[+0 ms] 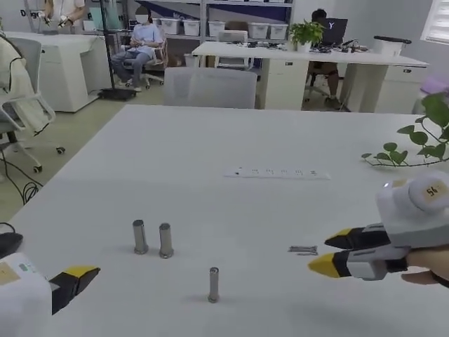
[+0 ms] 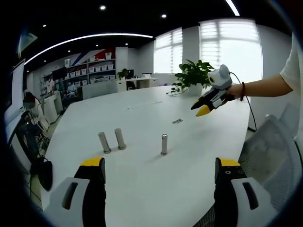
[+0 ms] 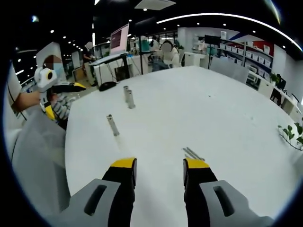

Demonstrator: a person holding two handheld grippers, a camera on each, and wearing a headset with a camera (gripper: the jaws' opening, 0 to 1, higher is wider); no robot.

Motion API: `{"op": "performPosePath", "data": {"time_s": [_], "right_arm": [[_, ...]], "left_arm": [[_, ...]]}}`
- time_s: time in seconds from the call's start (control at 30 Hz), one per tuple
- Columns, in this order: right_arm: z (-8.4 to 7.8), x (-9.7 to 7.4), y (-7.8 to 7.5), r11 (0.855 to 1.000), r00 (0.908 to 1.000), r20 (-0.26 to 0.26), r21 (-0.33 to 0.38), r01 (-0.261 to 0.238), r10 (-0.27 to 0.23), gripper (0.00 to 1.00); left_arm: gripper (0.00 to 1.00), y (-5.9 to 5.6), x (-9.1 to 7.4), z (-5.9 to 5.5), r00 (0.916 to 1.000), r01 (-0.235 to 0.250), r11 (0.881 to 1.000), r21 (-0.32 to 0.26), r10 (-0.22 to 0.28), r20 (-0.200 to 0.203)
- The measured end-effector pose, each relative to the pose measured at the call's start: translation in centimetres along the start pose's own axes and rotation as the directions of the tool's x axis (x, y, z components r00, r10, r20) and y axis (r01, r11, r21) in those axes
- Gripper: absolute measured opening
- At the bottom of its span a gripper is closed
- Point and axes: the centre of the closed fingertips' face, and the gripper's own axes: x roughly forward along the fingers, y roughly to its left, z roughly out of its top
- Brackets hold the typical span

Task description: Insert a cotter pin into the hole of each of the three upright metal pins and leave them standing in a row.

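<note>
**Approach to the cotter pins, before any insertion**

A pair of metal pins is shown upright on the white table, the two just beside each other without touching. A third pin stands upright well apart from them, nearer the person. The cross-holes are too small to be made out, and no pin is judged to be fitted yet.

The cotter pins lie in a small cluster just ahead of the right gripper. Its jaws are parted to a moderate gap and nothing is held. The left gripper is held low at the near edge, its jaws spread wide and empty.

The step in hand is judged to be the pick-up. A single cotter pin should be separated from the cluster and taken by its looped end, so that the legs are left free to enter a hole. The chosen metal pin should be steadied by the left gripper, lest it be tipped. The third pin would need to be brought into line.

No tray is used: the cotter pins rest loose on the tabletop. Storage bins are seen on distant shelves, and their contents cannot be told.
</note>
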Motion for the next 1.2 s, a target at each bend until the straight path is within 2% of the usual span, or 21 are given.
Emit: {"op": "performPosePath", "data": {"time_s": [0.2,0.47,0.7,0.83,1.07,1.2], "right_arm": [[-0.5,1.1,-1.0,0.999,0.9989,-0.046,-0.033,-0.002,0.001,0.33],[-1.6,2.2,-1.8,0.996,0.9918,-0.128,-0.093,-0.013,0.001,0.27],[-1.5,3.2,-3.0,0.993,0.987,-0.161,-0.118,-0.025,0.006,0.23],[-1.4,3.6,-3.6,0.994,0.9842,-0.177,-0.109,-0.03,0.01,0.23],[-1.8,4.2,-4.1,0.99,0.9768,-0.213,-0.132,-0.052,0.022,0.19],[-2.3,4.5,-4.4,0.986,0.9694,-0.244,-0.152,-0.07,0.031,0.17]], "left_arm": [[0.93,0.5,0.1,-0.2,1.0,-0.004,1.0,-0.013,0.004,0.0],[0.9,0.5,0.3,-0.4,1.0,0.0,1.0,-0.024,0.0,-0.002],[0.88,0.9,0.0,-0.5,0.9999,-0.014,1.0,-0.011,0.014,-0.008],[0.87,1.1,-0.2,-0.4,0.9998,-0.019,1.0,-0.01,0.019,-0.01],[0.85,1.4,-0.3,-0.5,0.9995,-0.029,1.0,-0.012,0.028,-0.013],[0.84,1.6,-0.2,-0.6,0.9993,-0.032,0.999,-0.014,0.032,-0.019]]}}
